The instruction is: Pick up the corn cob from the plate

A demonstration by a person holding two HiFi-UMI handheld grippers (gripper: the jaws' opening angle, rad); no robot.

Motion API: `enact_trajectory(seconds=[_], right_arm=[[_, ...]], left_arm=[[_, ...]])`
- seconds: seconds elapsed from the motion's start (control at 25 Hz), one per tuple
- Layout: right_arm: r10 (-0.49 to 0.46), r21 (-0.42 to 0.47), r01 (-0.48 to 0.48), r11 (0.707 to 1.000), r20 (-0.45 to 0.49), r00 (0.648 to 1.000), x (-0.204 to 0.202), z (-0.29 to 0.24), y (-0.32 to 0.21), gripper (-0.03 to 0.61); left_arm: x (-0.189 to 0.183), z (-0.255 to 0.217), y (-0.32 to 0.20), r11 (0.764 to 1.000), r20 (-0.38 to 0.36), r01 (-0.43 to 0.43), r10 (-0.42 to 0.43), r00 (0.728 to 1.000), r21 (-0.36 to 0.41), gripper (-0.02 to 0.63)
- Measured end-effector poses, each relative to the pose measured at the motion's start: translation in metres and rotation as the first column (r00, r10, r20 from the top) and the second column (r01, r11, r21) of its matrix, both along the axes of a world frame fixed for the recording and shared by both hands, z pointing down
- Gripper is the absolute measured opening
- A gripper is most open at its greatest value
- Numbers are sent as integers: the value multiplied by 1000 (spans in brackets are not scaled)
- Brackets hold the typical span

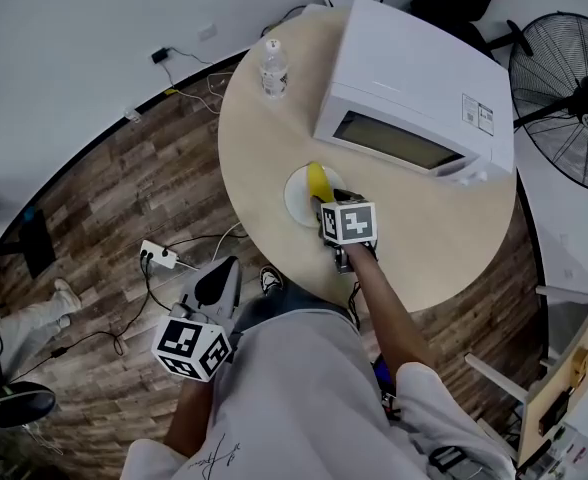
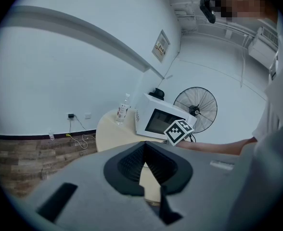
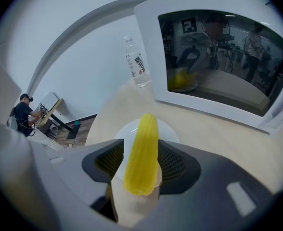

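Right tool straddles the corn cob lying on the plate mid tabletop, jaws open, pads not yet pressing. Best to centre them mid-cob, close gently, lift straight. Left tool, shut, hangs nearer, off the tabletop.

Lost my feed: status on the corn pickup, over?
Left tongs shut, empty. Right tongs open, straddling corn cob. Cob on plate, not lifted. Nothing blocking.

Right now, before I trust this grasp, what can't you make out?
- Corn underside, right gripper view: hidden by the corn itself.
- Plate near side, head view: behind the right claw.
- Bottle label, right gripper view: too small to read.
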State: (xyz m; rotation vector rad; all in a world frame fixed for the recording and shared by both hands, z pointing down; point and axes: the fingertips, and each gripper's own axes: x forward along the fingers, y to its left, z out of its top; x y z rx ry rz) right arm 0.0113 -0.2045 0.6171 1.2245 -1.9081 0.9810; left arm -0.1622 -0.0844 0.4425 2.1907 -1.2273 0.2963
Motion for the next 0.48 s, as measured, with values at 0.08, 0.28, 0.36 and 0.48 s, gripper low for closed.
enact_trajectory(seconds=[0.08,0.28,0.36,0.48], right_arm=[[-7,-8,7,1000,-4,1000,1,4,0,245],[-4,-15,4,1000,-6,1000,3,9,-4,275],[-12,-19,12,1000,-5,1000,2,11,-6,282],[-20,-28,20,999,-4,1000,0,15,-7,288]], left_arm=[[-1,1,-1,1000,-8,12,-12,1000,-3,-6],[-1,5,-1,1000,-22,19,-19,1000,-25,-6],[0,6,0,999,-40,25,-27,999,-38,-6],[0,9,0,998,-48,30,-32,998,-51,-6]])
